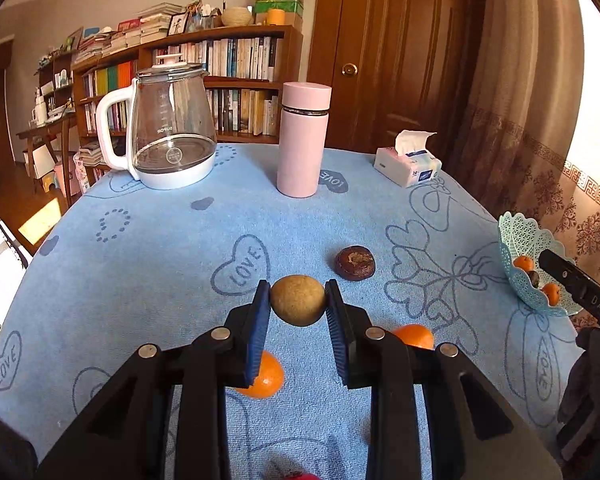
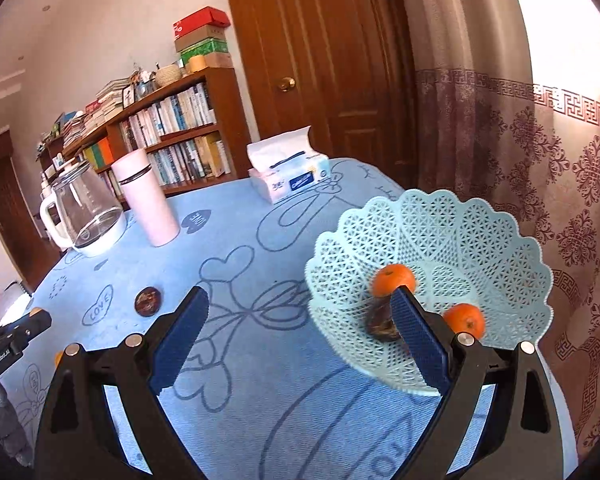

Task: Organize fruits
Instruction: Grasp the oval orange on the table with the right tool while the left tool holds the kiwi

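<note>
My left gripper (image 1: 298, 300) is shut on a round tan-brown fruit (image 1: 297, 300), held above the blue tablecloth (image 1: 160, 264). Below it two oranges (image 1: 266, 378) (image 1: 414, 336) rest on the cloth, and a dark brown fruit (image 1: 355, 263) lies just beyond to the right. The pale blue lattice basket (image 2: 480, 232) stands at the table's right side with two oranges (image 2: 392, 278) (image 2: 465, 320) and a dark fruit (image 2: 380, 320) inside. My right gripper (image 2: 300, 312) is open and empty, its right finger over the basket's near rim. In the left wrist view the basket (image 1: 524, 240) shows at the far right.
A glass kettle (image 1: 172, 128), a pink flask (image 1: 303, 140) and a tissue pack (image 1: 408, 164) stand along the table's far side. A bookshelf and a wooden door are behind; a patterned curtain hangs right of the basket. Something red (image 1: 300, 476) peeks in at the bottom edge.
</note>
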### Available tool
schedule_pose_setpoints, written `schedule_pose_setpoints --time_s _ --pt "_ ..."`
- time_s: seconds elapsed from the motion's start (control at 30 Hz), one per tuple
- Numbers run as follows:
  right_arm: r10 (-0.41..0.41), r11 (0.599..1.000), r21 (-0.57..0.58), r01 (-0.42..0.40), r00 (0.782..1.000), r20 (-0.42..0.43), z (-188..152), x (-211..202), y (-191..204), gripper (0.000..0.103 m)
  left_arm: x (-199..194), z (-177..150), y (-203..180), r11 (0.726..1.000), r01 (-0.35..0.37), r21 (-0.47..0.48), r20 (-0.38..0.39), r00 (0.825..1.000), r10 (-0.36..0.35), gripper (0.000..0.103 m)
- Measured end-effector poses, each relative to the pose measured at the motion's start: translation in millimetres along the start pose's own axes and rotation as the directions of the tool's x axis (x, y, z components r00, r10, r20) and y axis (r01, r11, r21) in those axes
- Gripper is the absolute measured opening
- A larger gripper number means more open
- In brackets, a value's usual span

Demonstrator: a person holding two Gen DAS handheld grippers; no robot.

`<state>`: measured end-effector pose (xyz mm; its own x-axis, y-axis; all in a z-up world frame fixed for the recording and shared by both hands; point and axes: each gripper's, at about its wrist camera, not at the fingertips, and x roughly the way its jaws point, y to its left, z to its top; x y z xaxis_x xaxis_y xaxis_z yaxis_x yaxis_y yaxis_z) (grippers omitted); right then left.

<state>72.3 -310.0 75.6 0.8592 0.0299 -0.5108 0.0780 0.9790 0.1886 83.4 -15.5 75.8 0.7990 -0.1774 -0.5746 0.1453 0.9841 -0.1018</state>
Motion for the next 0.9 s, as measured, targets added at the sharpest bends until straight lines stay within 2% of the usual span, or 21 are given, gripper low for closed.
schedule_pose_setpoints --time_s 0.1,0.2,0.47,0.67,0.77,0.9 --pt "0.085 0.995 -0.036 -0.089 0.993 -0.087 -9 16 31 0.094 -3 0 5 1.000 0.003 -0.017 0.009 1.000 -0.002 0.028" --pt "0.134 0.988 -0.053 -0.144 0.979 -0.153 -17 29 55 0.094 -6 -2 10 0.999 0.007 -0.033 0.013 1.000 -0.006 0.028" --pt "0.188 0.964 -0.137 -0.227 0.950 -0.250 -31 48 105 0.094 -6 -5 17 0.999 0.013 -0.052 0.001 1.000 -0.013 0.028" --pt "0.193 0.948 -0.188 -0.256 0.934 -0.302 -44 62 127 0.093 -8 -4 21 0.998 0.018 -0.065 0.007 1.000 -0.017 0.028" --pt "0.186 0.944 -0.205 -0.258 0.930 -0.318 -47 68 132 0.089 -6 -5 21 0.997 0.017 -0.069 0.000 1.000 -0.017 0.028" --pt "0.176 0.942 -0.212 -0.261 0.920 -0.350 -50 76 134 0.075 -5 -6 22 0.997 0.018 -0.072 -0.007 1.000 -0.019 0.028"
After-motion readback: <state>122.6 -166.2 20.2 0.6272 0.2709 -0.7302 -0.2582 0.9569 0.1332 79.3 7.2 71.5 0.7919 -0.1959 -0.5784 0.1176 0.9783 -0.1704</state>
